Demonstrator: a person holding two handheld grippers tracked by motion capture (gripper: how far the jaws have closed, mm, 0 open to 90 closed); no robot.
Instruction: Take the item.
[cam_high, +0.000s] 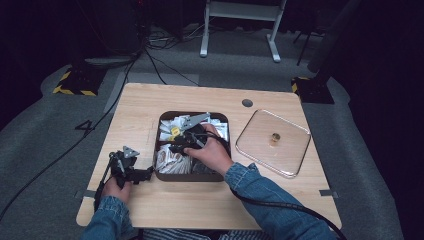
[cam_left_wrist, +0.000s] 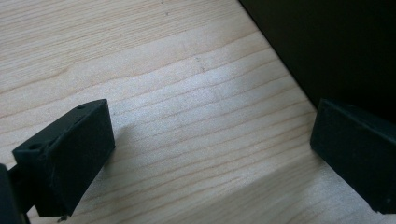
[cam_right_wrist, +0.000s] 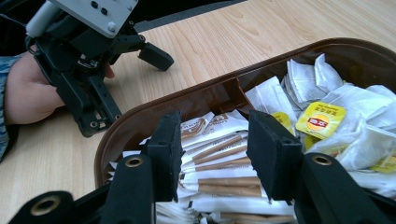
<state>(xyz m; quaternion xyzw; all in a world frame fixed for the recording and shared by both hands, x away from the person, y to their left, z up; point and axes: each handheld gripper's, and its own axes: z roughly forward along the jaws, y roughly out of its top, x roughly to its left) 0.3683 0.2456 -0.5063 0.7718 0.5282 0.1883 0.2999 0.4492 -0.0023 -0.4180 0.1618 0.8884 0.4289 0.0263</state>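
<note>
A brown oval tray (cam_high: 190, 176) sits mid-table, divided into compartments. It holds white sachets with brown stripes (cam_right_wrist: 219, 184) and white tea bags with yellow tags (cam_right_wrist: 320, 120). My right gripper (cam_high: 175, 146) hangs low over the tray's left side. Its jaws (cam_right_wrist: 215, 149) are open, with a gap between the pads just above the striped sachets and nothing gripped. My left gripper (cam_high: 148, 172) rests on the table just left of the tray. Its jaws (cam_left_wrist: 210, 154) are wide open over bare wood, beside the tray's dark wall (cam_left_wrist: 336, 46).
A square clear lid (cam_high: 260, 145) with a small brass knob (cam_high: 274, 137) lies on the table to the right of the tray. The wooden table (cam_high: 200, 205) has bare room in front and at the back. Cables trail from both grippers.
</note>
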